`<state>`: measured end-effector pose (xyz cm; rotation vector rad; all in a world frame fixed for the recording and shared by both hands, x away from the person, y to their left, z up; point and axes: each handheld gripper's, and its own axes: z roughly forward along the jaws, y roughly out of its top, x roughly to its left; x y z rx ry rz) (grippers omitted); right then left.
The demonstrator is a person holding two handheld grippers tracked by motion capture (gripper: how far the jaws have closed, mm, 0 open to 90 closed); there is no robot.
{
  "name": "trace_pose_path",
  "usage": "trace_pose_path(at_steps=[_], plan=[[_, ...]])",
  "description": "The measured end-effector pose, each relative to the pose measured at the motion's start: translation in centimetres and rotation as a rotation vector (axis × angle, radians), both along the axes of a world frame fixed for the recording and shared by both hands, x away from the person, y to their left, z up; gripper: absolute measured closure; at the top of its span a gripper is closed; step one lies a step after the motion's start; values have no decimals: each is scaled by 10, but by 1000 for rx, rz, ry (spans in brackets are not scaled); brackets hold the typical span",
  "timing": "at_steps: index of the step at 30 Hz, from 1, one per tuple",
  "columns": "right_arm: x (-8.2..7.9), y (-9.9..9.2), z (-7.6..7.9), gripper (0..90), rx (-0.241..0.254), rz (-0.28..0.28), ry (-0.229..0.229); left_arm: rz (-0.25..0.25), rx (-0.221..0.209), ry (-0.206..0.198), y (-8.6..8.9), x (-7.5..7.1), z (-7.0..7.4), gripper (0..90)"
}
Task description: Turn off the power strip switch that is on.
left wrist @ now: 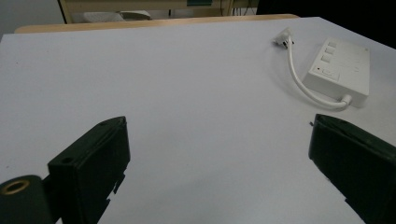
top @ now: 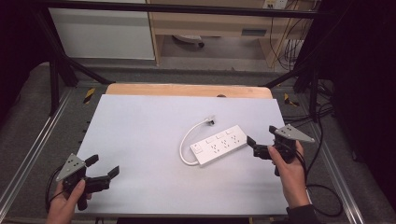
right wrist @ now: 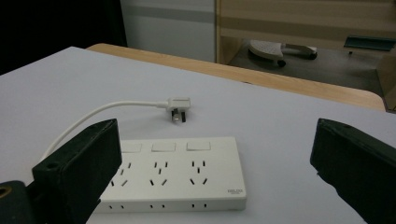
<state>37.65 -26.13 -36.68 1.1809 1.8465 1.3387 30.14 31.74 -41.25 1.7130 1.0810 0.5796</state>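
Item: white power strip (top: 219,145) with short cord (top: 187,140) and loose plug (top: 210,121), lying right of centre on the tabletop (top: 140,135) — untouched, my right gripper (top: 261,140) just beside it, left gripper (top: 102,167) well apart, both jaws wide and empty — no handling begun, I judge.

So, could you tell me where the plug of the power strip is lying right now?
In the high view the plug lies on the table right of centre, just beyond the power strip, nearer the right gripper.
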Motion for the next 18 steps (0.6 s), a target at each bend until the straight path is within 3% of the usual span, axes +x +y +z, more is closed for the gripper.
trace_pose_path(at_steps=[18], plan=[[-11, -1, -49, 45, -25, -6, 49, -3, -1, -2, 0, 0, 0, 52]])
